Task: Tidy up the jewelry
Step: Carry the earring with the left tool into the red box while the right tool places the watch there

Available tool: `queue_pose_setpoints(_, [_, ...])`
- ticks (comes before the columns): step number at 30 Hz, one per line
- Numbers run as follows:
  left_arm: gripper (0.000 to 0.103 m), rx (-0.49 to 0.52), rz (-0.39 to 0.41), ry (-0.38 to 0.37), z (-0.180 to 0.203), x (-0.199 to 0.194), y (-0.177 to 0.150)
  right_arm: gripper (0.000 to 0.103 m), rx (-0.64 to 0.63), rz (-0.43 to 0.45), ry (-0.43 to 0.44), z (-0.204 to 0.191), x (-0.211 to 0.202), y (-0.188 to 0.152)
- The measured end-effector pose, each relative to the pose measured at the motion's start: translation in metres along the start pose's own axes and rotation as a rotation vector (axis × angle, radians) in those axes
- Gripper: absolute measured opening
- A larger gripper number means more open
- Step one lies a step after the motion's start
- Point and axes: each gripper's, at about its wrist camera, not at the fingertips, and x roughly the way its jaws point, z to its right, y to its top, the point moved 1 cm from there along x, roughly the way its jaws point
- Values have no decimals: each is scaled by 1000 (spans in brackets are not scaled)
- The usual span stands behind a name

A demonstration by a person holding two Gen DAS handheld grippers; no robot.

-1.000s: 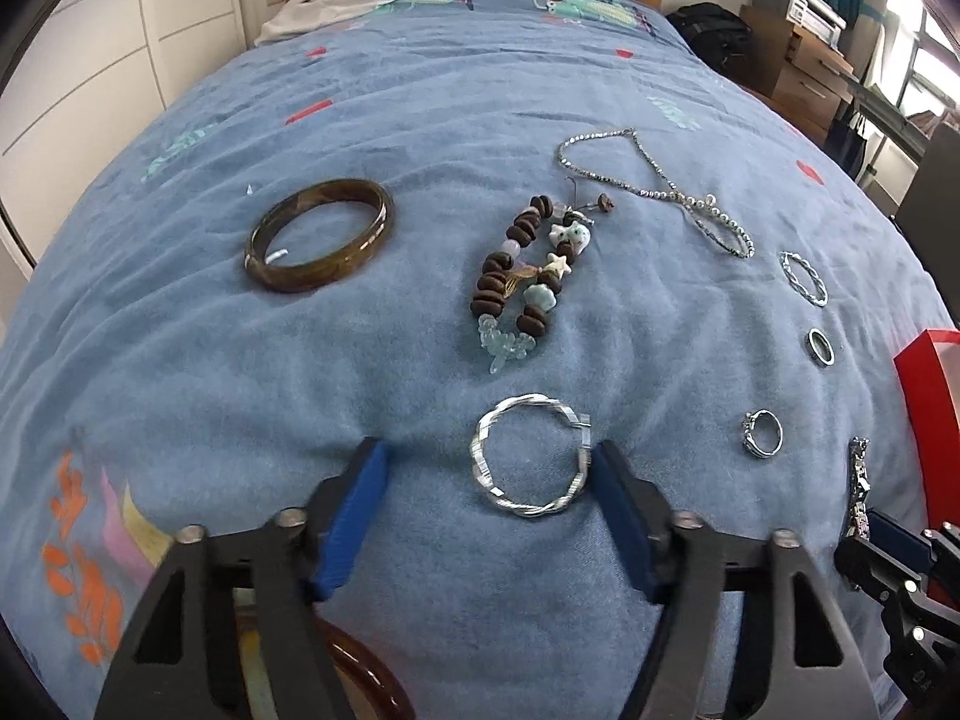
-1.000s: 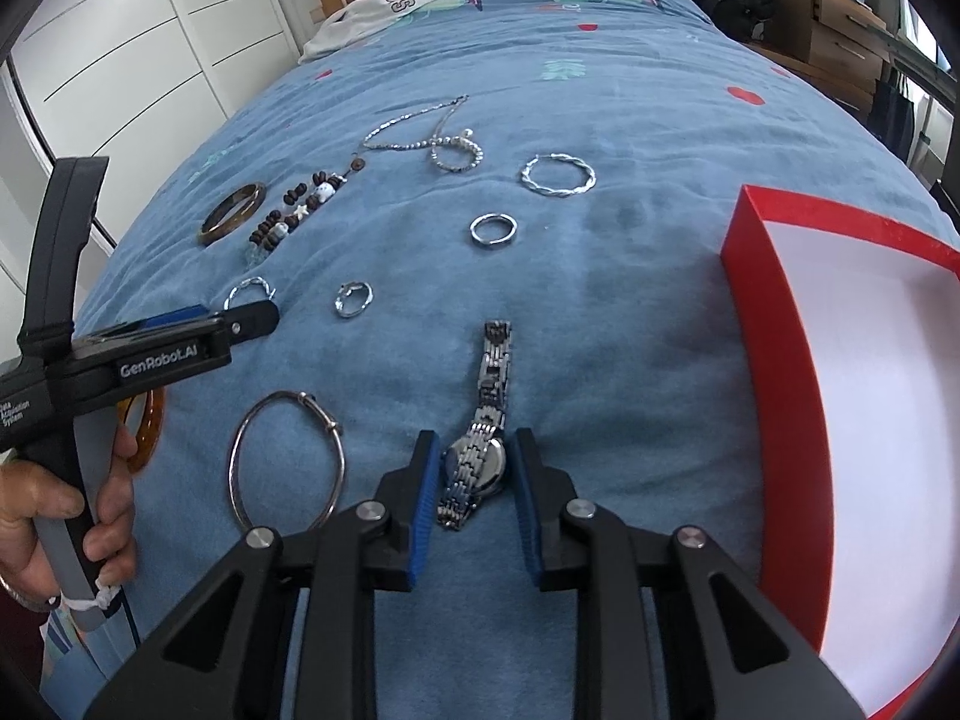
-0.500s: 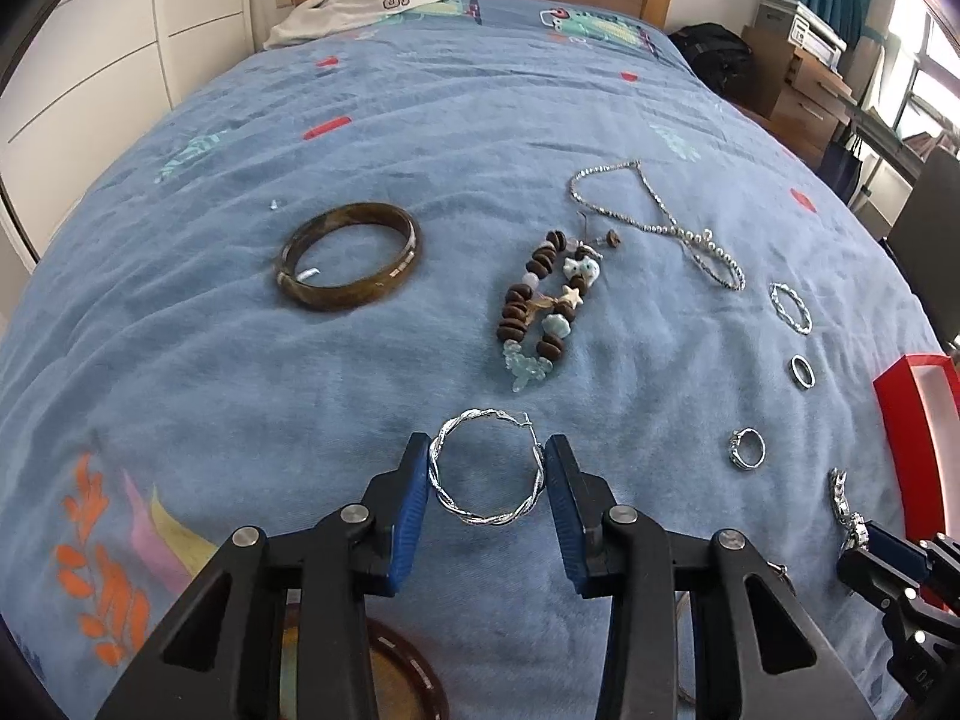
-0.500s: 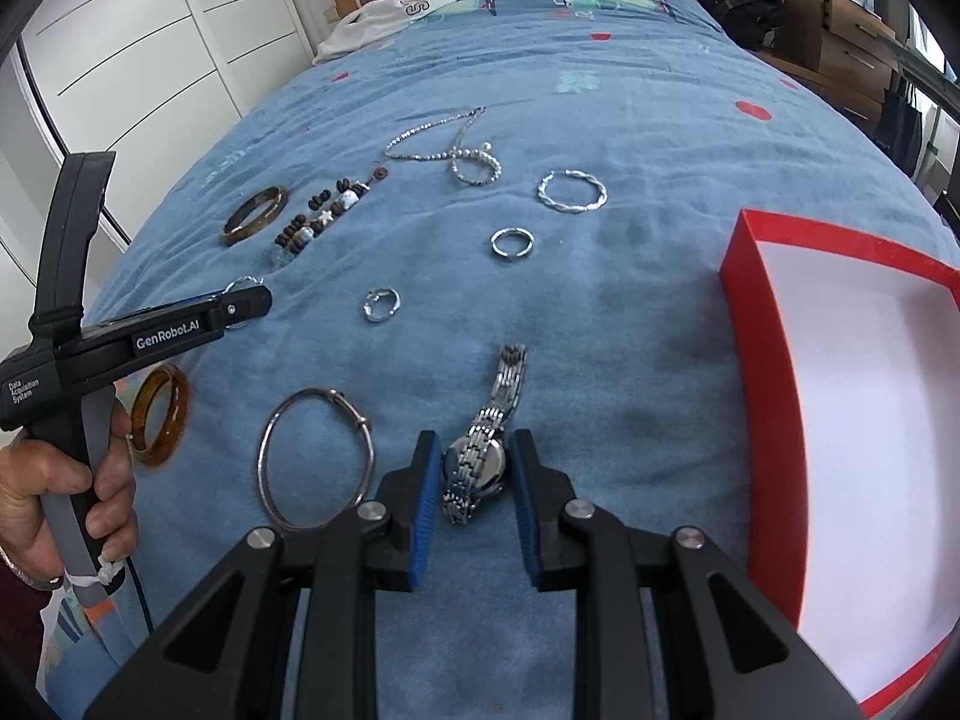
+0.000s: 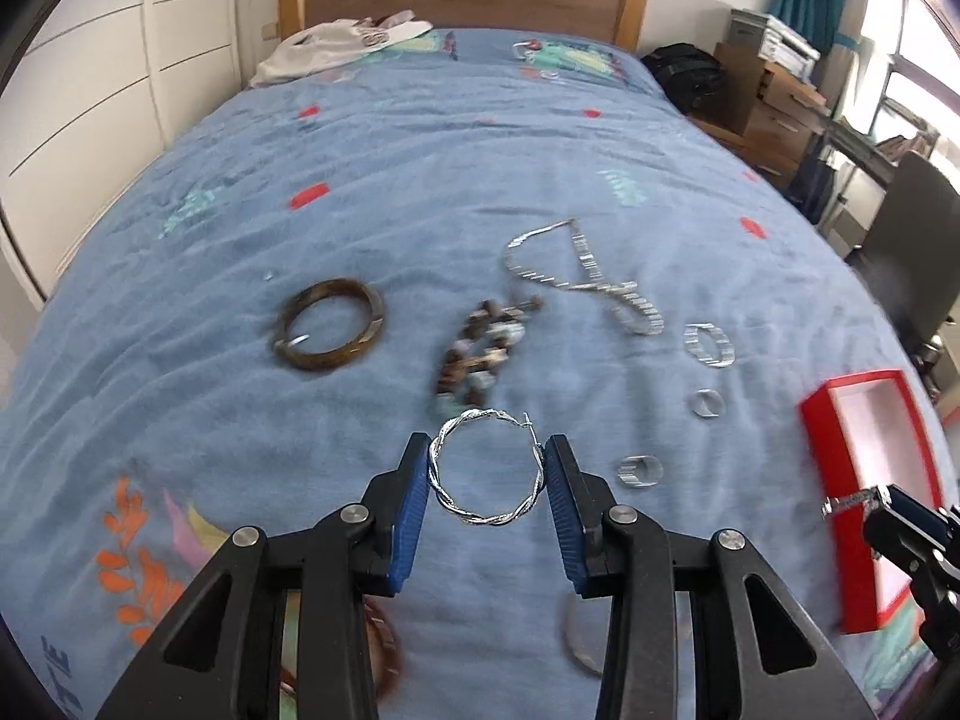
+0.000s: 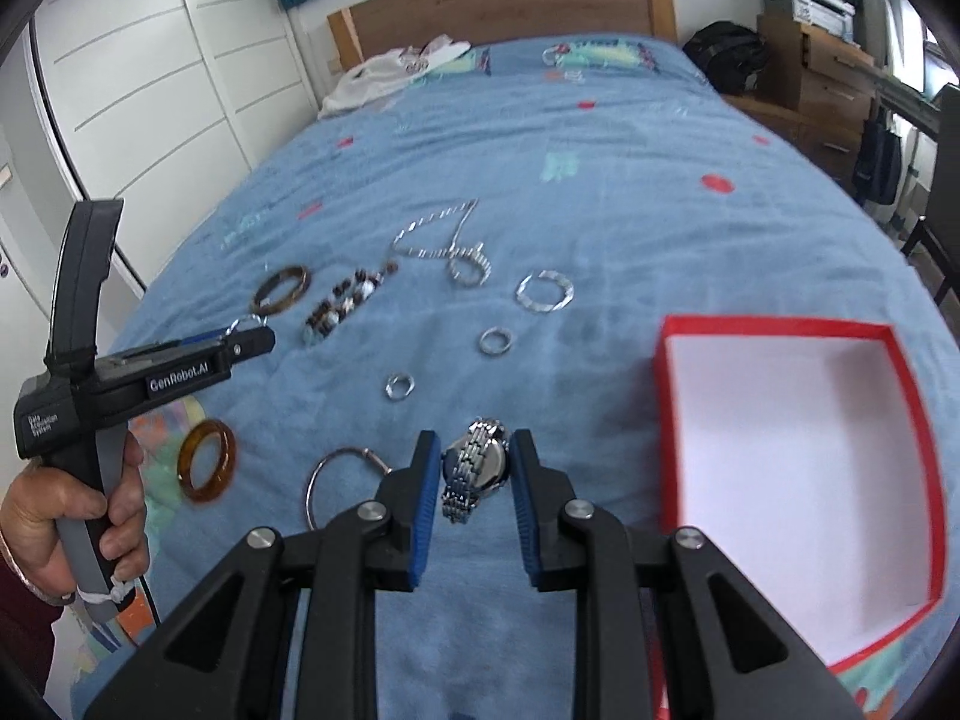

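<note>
My left gripper (image 5: 487, 468) is shut on a twisted silver hoop (image 5: 487, 469) and holds it above the blue bedspread. My right gripper (image 6: 474, 468) is shut on a silver wristwatch (image 6: 476, 469), lifted off the bed, its band hanging down. The red box (image 6: 792, 456) with a white inside lies open just right of the right gripper; it also shows in the left wrist view (image 5: 864, 480). The left gripper also shows in the right wrist view (image 6: 249, 336), at the left.
On the bed lie a brown bangle (image 5: 329, 333), a beaded bracelet (image 5: 480, 354), a silver necklace (image 5: 588, 282), a twisted ring (image 6: 544, 292), two small rings (image 6: 496, 341) (image 6: 399, 386), an amber bangle (image 6: 208, 461) and a thin hoop (image 6: 336, 480).
Both grippers have risen from the bed, the left one lifting the silver hoop and the right one lifting the watch. The red box now shows more fully.
</note>
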Motion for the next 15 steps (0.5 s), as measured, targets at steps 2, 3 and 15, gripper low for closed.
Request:
queue_pose_setpoints(2, [38, 14, 1, -28, 18, -6, 3, 22, 13, 16, -14, 11, -12, 3])
queue_pose_setpoints(3, [38, 22, 1, -41, 27, -8, 4, 22, 19, 23, -22, 17, -17, 4])
queue_pose_setpoints(15, [38, 108, -41, -201, 159, 3, 11, 22, 112, 35, -174, 131, -62, -1])
